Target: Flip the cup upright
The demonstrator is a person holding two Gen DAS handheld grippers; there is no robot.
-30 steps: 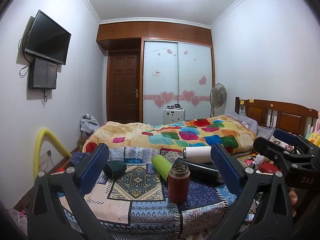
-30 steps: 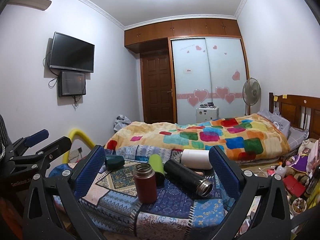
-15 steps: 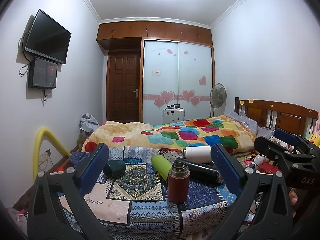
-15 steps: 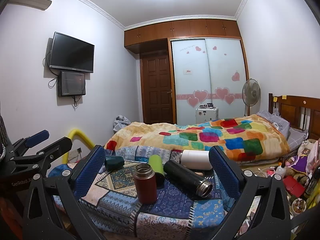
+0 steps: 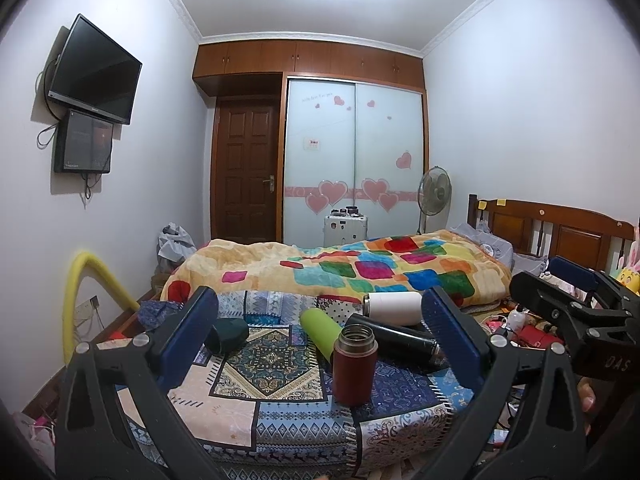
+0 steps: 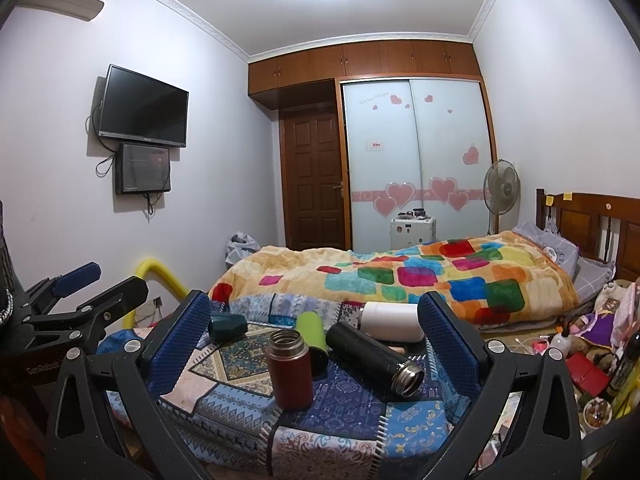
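We count five cups on the patterned cloth (image 5: pixel 240 404): one red cup (image 5: pixel 354 366) upright at centre, and four lying down, namely a black cup (image 6: pixel 372 354) right of centre, a green cup (image 5: pixel 320 330), a white cup (image 5: pixel 394 308) behind them, and a dark teal cup (image 5: pixel 228 334) at left. We see two screens at upper left: one TV (image 6: pixel 142 106), one smaller panel (image 6: pixel 145 168). One fan (image 6: pixel 501 191) stands at right.

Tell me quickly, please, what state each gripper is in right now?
Left gripper: open, holding nothing.
Right gripper: open, holding nothing.
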